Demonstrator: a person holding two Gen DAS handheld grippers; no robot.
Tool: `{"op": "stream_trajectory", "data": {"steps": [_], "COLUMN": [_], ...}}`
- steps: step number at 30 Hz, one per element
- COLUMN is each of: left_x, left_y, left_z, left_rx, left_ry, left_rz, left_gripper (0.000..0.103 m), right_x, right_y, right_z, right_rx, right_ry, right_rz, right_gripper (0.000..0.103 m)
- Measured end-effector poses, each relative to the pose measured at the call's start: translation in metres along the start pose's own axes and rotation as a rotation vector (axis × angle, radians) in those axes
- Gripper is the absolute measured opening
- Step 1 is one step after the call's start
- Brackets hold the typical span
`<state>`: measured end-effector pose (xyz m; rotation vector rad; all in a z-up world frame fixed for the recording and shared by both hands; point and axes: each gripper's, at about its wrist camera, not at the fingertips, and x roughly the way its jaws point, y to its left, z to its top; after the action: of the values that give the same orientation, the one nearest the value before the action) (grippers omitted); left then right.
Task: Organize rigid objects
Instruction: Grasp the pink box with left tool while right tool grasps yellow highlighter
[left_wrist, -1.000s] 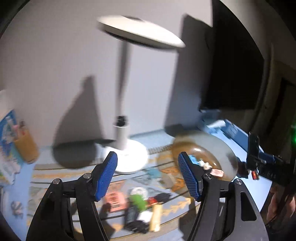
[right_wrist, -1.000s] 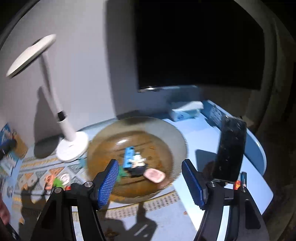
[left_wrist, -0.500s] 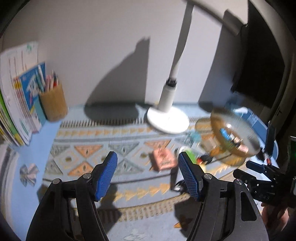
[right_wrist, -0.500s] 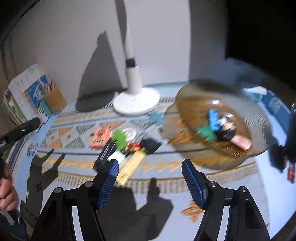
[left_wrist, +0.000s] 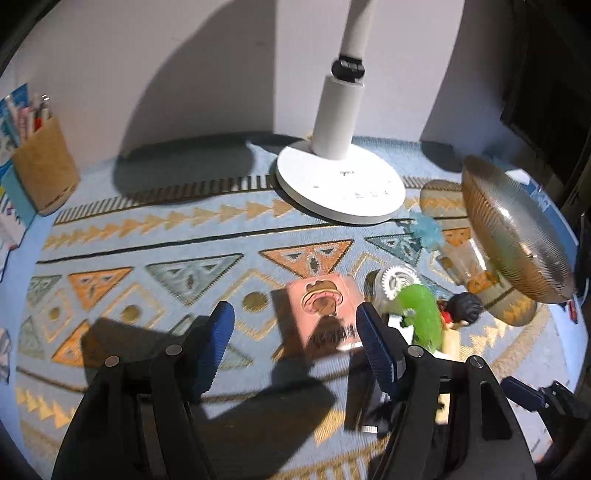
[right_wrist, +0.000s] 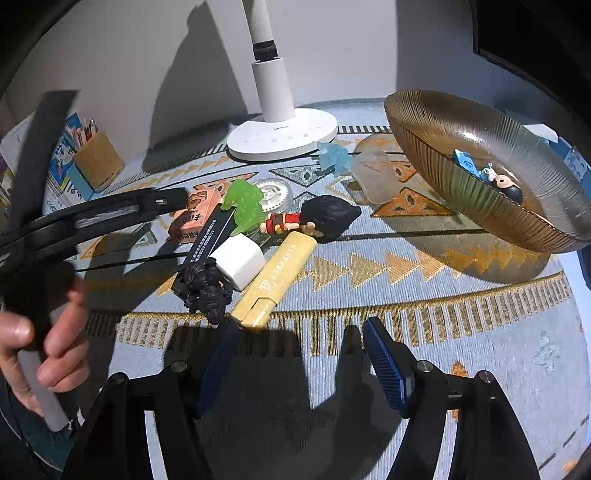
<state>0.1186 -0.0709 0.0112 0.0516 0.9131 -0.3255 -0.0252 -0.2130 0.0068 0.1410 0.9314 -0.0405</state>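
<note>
Small objects lie heaped on the patterned mat: a pink box (left_wrist: 322, 311) (right_wrist: 192, 218), a green figure (left_wrist: 423, 314) (right_wrist: 244, 206), a white cube (right_wrist: 237, 260), a beige stick (right_wrist: 275, 277), a black bar (right_wrist: 207, 236), a dark figure (right_wrist: 205, 288) and a dark-haired doll (right_wrist: 317, 219). An amber glass bowl (right_wrist: 436, 125) (left_wrist: 517, 236) at the right holds a few pieces. My left gripper (left_wrist: 293, 341) hangs open just in front of the pink box. My right gripper (right_wrist: 299, 360) stands open over bare mat, nearer than the beige stick. Nothing is between either pair of fingers.
A white lamp base (left_wrist: 340, 184) (right_wrist: 282, 136) stands at the back. A brown pen cup (left_wrist: 44, 170) (right_wrist: 98, 158) and books sit far left. A pale blue piece (right_wrist: 334, 157), a clear gear disc (right_wrist: 275, 192) and a clear piece (right_wrist: 373, 175) lie nearby. A hand (right_wrist: 40, 347) grips the left tool.
Both grippers have dropped toward the mat and tipped downward. The lamp head and screen left the views; the heap of objects now sits close ahead. Neither pair of jaws changed width.
</note>
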Motion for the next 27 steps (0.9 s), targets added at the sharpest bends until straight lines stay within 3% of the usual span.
{"op": "stream_trajectory", "data": {"steps": [10,14,15,17,19,21,24,27], "left_x": [0.023,0.028,0.027,0.024,0.021,0.018,0.014,0.013], "left_y": [-0.012,-0.012,-0.013,-0.012,-0.008,-0.003,0.004,0.008], "left_z": [0.002,0.0,0.0,-0.002,-0.004,-0.005,-0.008,-0.008], "left_rx": [0.028,0.045,0.046,0.05,0.042,0.024,0.002,-0.005], "left_ry": [0.019,0.028,0.025,0.018,0.014,0.012,0.015,0.012], "left_rz": [0.002,0.021,0.015,0.003,-0.016,-0.038,-0.039,-0.037], "left_gripper": [0.067,0.066,0.061,0.054,0.049,0.049,0.049,0.049], "right_x": [0.019,0.028,0.028,0.025,0.022,0.016,0.01,0.009], "right_y": [0.016,0.029,0.03,0.028,0.023,0.018,0.004,-0.012], "right_z": [0.005,0.009,0.009,0.007,0.005,0.002,-0.002,0.001], "right_rx": [-0.038,-0.075,-0.082,-0.076,-0.083,-0.095,-0.075,-0.035], "right_ry": [0.006,-0.001,-0.003,-0.011,-0.016,-0.023,-0.029,-0.015], "right_rz": [-0.014,-0.103,-0.113,-0.1,-0.098,-0.103,-0.133,-0.087], "right_gripper": [0.069,0.07,0.07,0.066,0.048,0.039,0.038,0.039]}}
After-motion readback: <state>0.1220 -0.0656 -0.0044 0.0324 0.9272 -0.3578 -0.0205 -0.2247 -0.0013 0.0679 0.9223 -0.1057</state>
